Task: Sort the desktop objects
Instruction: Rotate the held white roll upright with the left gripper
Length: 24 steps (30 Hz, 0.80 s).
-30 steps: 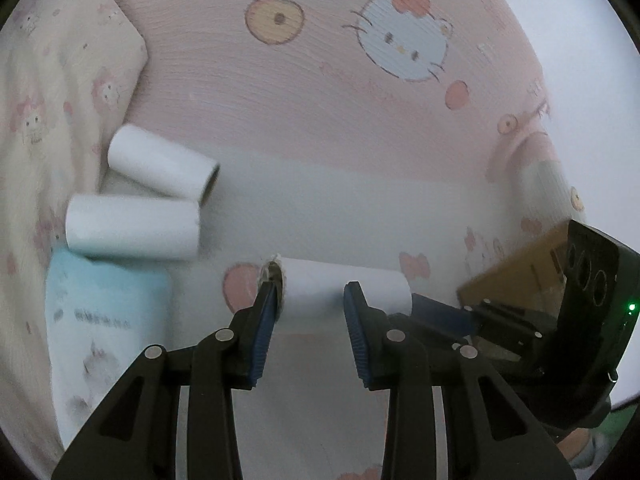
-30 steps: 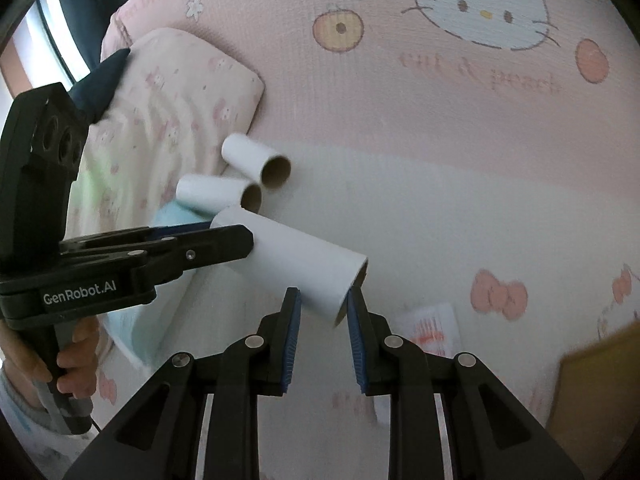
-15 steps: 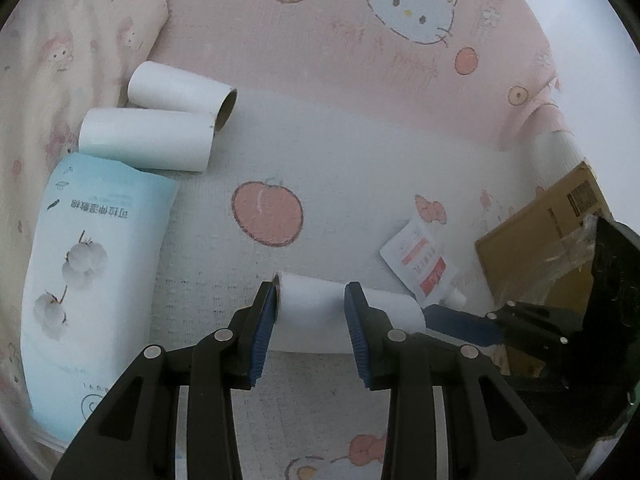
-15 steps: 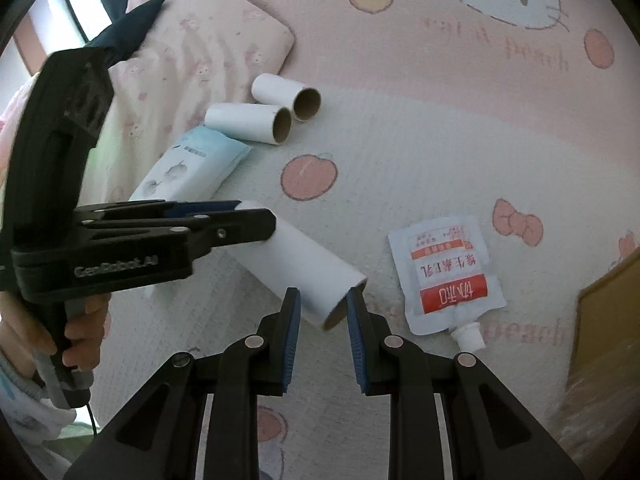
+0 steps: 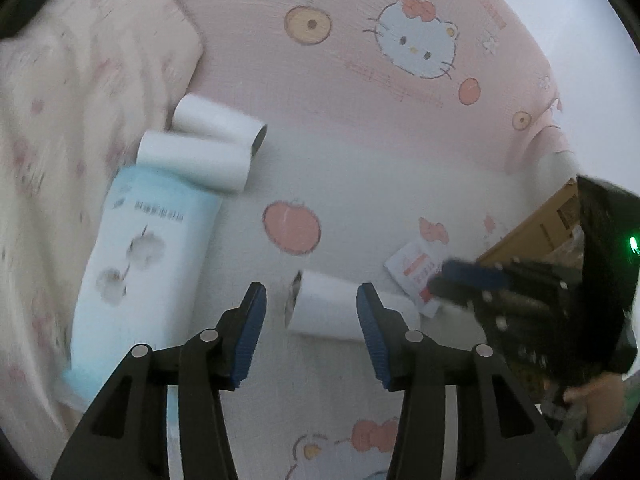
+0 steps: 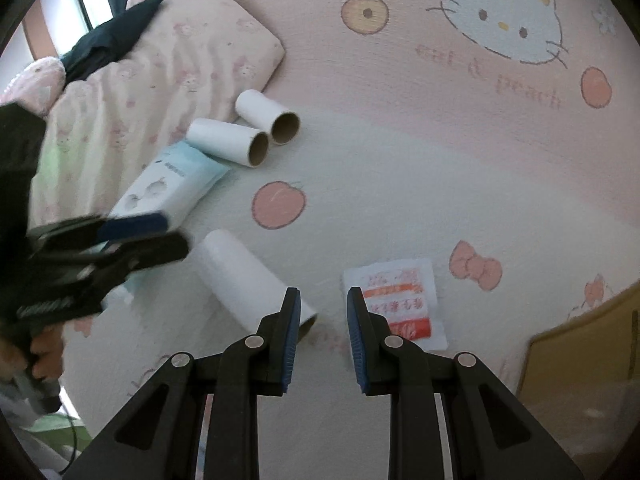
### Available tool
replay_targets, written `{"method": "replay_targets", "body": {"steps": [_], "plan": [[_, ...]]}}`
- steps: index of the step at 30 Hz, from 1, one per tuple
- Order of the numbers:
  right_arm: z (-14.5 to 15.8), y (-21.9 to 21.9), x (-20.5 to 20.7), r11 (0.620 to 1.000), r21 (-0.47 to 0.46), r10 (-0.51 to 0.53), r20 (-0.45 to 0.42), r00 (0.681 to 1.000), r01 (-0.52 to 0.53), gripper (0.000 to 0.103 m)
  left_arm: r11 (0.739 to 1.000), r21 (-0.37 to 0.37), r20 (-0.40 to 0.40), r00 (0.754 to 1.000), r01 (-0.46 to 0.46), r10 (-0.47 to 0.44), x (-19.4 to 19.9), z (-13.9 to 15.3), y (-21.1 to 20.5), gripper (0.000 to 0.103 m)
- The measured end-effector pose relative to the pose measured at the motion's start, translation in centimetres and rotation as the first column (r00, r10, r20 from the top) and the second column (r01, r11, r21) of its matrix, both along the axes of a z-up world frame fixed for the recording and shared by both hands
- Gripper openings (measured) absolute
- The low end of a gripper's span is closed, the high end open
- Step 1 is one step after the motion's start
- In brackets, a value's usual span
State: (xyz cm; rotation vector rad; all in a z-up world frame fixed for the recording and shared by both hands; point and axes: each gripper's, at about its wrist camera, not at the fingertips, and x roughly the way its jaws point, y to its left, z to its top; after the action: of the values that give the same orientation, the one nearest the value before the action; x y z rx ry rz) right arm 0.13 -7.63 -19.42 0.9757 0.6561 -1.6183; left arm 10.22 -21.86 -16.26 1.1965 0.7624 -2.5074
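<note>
A white paper roll [image 5: 332, 312] [image 6: 244, 276] lies on the Hello Kitty blanket [image 6: 400, 184]. My left gripper [image 5: 310, 292] straddles its left end with the jaws opening. The left pad stands clear of the roll and the right pad is close by it. My right gripper [image 6: 323, 294] has its jaws close together with only blanket between them, and the roll's other end sits just behind its left fingertip. Two more white rolls [image 5: 196, 160] [image 6: 228, 144] lie side by side further back.
A light blue tissue pack [image 5: 148, 248] [image 6: 172, 184] lies left of the roll. A white and red sachet [image 6: 396, 300] [image 5: 416, 268] lies to the right, near a cardboard box [image 6: 584, 348]. A pink pillow [image 6: 160, 68] with a dark cloth [image 6: 116, 28] borders the far left.
The left jaws have spread and no longer press on the roll, which now rests on the blanket. The roll's end has left the gap of the right jaws.
</note>
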Motion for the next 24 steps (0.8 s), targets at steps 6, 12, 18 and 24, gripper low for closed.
{"method": "replay_targets", "body": {"steps": [6,12,18,24], "plan": [[-0.5,-1.1,0.1,0.999,0.023,0.036,-0.021,0.999,-0.036,0.016,0.997,0.064,0.044,0.998,-0.053,0.051,1.1,-2.1,0.3,0.017],[-1.7,-1.9,0.3,0.994,0.1,0.038,-0.029,0.999,-0.035,0.016,0.979,0.199,0.017,0.999,-0.046,0.043,0.6,-3.0,0.2,0.018],[-1.3,-1.2,0.2,0.997,0.063,0.039,0.071,0.997,-0.043,0.016,0.948,0.313,-0.026,0.997,-0.063,0.075,-0.7,-3.8,-1.0,0.034],[-1.1,-1.0,0.7,0.996,0.034,0.071,0.168,0.983,-0.078,0.016,0.926,0.37,-0.038,0.995,-0.071,0.091,-1.9,-4.3,-1.8,0.04]]}}
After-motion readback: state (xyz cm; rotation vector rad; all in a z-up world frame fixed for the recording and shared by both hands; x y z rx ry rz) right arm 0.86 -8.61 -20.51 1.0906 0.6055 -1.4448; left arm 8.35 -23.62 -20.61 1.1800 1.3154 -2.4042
